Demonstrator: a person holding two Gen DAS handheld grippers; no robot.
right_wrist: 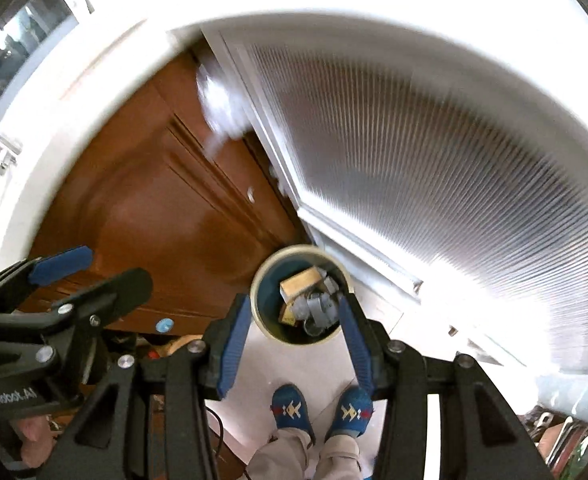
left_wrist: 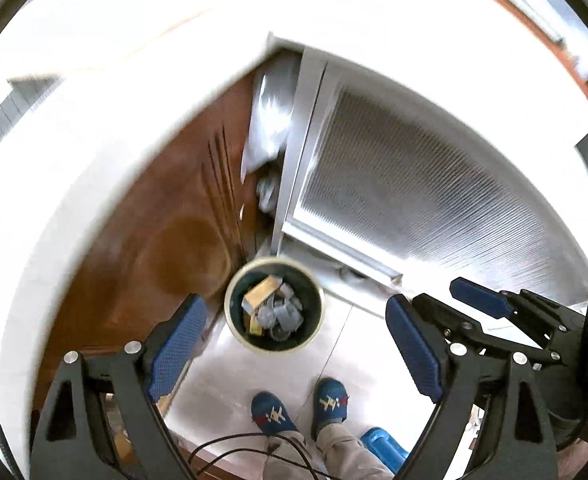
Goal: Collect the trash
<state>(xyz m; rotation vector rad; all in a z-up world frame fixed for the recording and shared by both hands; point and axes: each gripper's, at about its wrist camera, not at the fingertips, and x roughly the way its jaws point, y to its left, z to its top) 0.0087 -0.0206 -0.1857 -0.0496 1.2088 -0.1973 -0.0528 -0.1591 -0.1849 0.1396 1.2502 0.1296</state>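
Note:
A round trash bin [left_wrist: 274, 350] with a cream rim and dark inside stands on the pale floor far below, in the corner between a cabinet and a door. In it lie a tan cardboard box [left_wrist: 260, 292] and grey crumpled scraps [left_wrist: 282, 312]. My left gripper [left_wrist: 296, 302] hangs high above the bin, wide open and empty. My right gripper [right_wrist: 294, 300] is also open with nothing between its blue pads; the bin [right_wrist: 290, 250] and the box [right_wrist: 300, 282] show in the gap well below. Each gripper appears in the other's view: the right gripper [left_wrist: 454, 300] and the left gripper [right_wrist: 98, 272].
A brown wooden cabinet door [left_wrist: 166, 232] is on the left under a white countertop edge [left_wrist: 74, 160]. A ribbed glass door [left_wrist: 414, 184] in a white frame is on the right. A clear plastic bag [left_wrist: 268, 120] hangs in the corner. A person's feet in blue slippers [left_wrist: 302, 408] stand near the bin, with cables [left_wrist: 254, 444] close by.

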